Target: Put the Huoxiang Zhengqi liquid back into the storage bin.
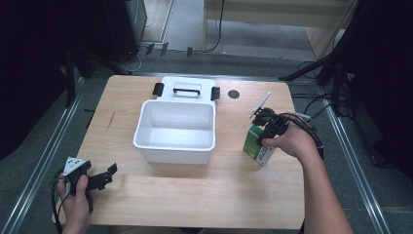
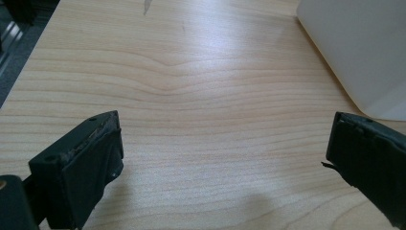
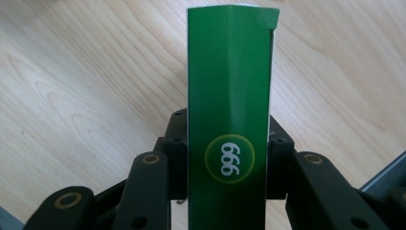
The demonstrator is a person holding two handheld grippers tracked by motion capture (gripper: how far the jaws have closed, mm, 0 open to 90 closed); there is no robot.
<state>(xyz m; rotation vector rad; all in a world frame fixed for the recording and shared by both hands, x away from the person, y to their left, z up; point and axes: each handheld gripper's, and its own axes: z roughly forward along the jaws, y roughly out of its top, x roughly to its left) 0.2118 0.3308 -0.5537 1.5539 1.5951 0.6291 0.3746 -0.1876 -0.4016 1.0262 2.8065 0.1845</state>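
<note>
A green carton (image 1: 254, 142) with a white side stands on the wooden table (image 1: 195, 185) right of the white bin (image 1: 144, 138). My right gripper (image 1: 265, 132) comes down on it from above and is shut on it. In the right gripper view the carton (image 3: 229, 96) shows a round "999" mark and both black jaws press its sides. My left gripper (image 1: 108, 174) rests low at the table's front left, open, nothing between its fingers (image 2: 84, 163); bare wood (image 2: 210, 120) lies ahead of it.
The bin's white lid (image 1: 187, 87) with a black handle and clips lies behind the bin. A dark round hole (image 1: 234, 94) sits near the table's far edge. The bin's corner (image 2: 354, 52) is close on the left gripper's right. Metal rails (image 1: 44, 161) flank the table.
</note>
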